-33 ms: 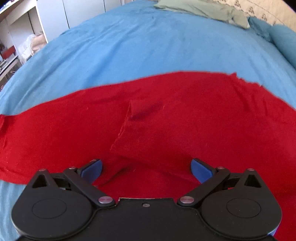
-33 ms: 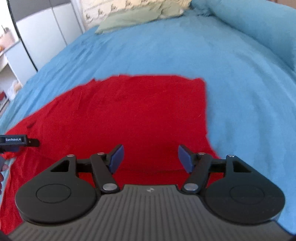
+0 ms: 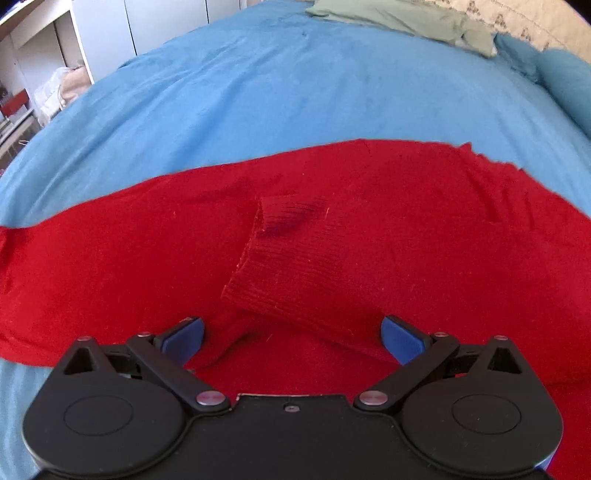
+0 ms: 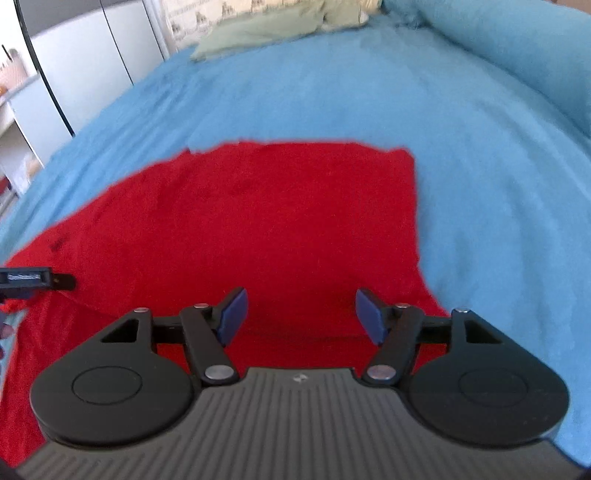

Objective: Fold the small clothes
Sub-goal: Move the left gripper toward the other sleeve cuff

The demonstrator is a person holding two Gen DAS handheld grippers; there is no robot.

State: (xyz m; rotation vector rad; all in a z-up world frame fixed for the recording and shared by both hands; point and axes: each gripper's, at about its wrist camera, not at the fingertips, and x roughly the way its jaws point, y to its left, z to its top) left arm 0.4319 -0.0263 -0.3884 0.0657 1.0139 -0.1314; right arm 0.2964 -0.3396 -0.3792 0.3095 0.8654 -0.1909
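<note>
Lying flat on a bed covered with a blue sheet (image 3: 258, 92) is a red knitted sweater (image 3: 406, 229). In the left wrist view its long axis runs from side to side across the picture, reaching both the left and the right edge. One sleeve (image 3: 295, 266) is folded in over the body, with its ribbed cuff end pointing up and away from the camera, slightly tilted to the right. The knit looks soft and fuzzy, with fine ribbing on the sleeve and a few shallow wrinkles towards the right.

The left gripper (image 3: 293, 332) hovers low over the near part of the sweater. Its blue pads stand wide apart and grasp nothing; the lower end of the folded sleeve lies between them.

The right wrist view shows what the left does not: a straight edge and squared corner of the sweater (image 4: 280, 221) on the right side, with bare blue sheet beyond it. The right gripper (image 4: 299, 314) sits over the near edge of the red fabric. Its jaws are opening, with only flat cloth below them and nothing clamped. At the far left edge of this view part of the black left gripper pokes in.

At the head of the bed lies a crumpled pale green cloth (image 4: 266, 33), beside a blue pillow (image 4: 517, 48). White cupboards (image 3: 110, 33) stand beyond the bed on the left.
</note>
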